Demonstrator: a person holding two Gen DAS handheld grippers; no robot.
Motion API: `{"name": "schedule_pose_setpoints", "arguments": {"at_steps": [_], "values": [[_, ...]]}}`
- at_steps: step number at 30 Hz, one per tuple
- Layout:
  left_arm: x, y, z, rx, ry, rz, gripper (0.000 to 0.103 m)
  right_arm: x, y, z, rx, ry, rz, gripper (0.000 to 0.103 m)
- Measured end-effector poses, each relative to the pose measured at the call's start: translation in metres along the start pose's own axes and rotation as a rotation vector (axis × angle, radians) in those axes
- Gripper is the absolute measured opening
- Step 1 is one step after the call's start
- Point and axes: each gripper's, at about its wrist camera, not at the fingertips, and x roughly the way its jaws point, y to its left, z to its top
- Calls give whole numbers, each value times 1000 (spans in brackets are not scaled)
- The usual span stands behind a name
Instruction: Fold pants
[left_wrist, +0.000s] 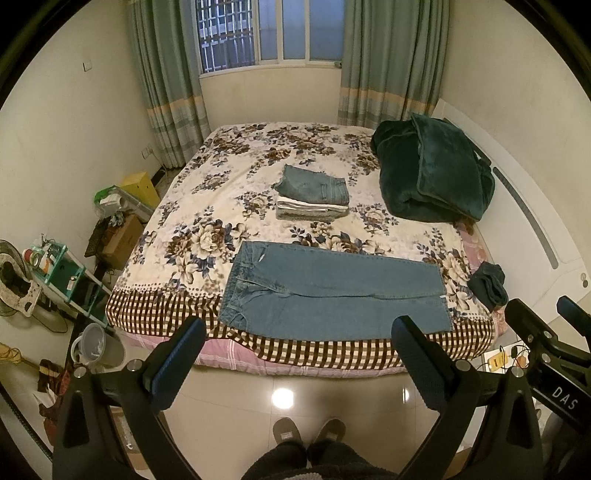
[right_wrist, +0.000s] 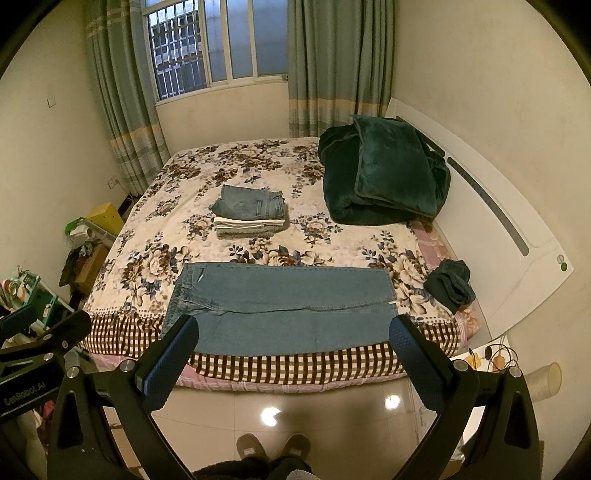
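Note:
A pair of blue jeans (left_wrist: 332, 291) lies flat along the near edge of the bed, waistband to the left and leg hems to the right; it also shows in the right wrist view (right_wrist: 288, 310). My left gripper (left_wrist: 299, 328) is open and empty, held above the floor short of the bed. My right gripper (right_wrist: 293, 328) is open and empty too, at about the same distance from the jeans. The right gripper shows at the right edge of the left wrist view (left_wrist: 546, 314).
A stack of folded clothes (left_wrist: 314, 195) sits mid-bed. A dark green blanket (left_wrist: 432, 173) lies at the far right by the white headboard (left_wrist: 535, 229). A small dark garment (left_wrist: 487, 284) lies at the right bed edge. Clutter and a bucket (left_wrist: 96, 343) stand on the floor left.

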Motion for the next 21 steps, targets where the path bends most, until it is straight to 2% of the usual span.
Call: {"name": "schedule_pose_setpoints", "arguments": {"at_steps": [14, 21], "values": [[-2, 1, 0, -4, -3, -3, 103, 2, -3, -1, -2, 0, 1, 103], [-2, -1, 5, -8, 5, -1, 103, -25, 27, 24, -5, 17, 8, 103]]}}
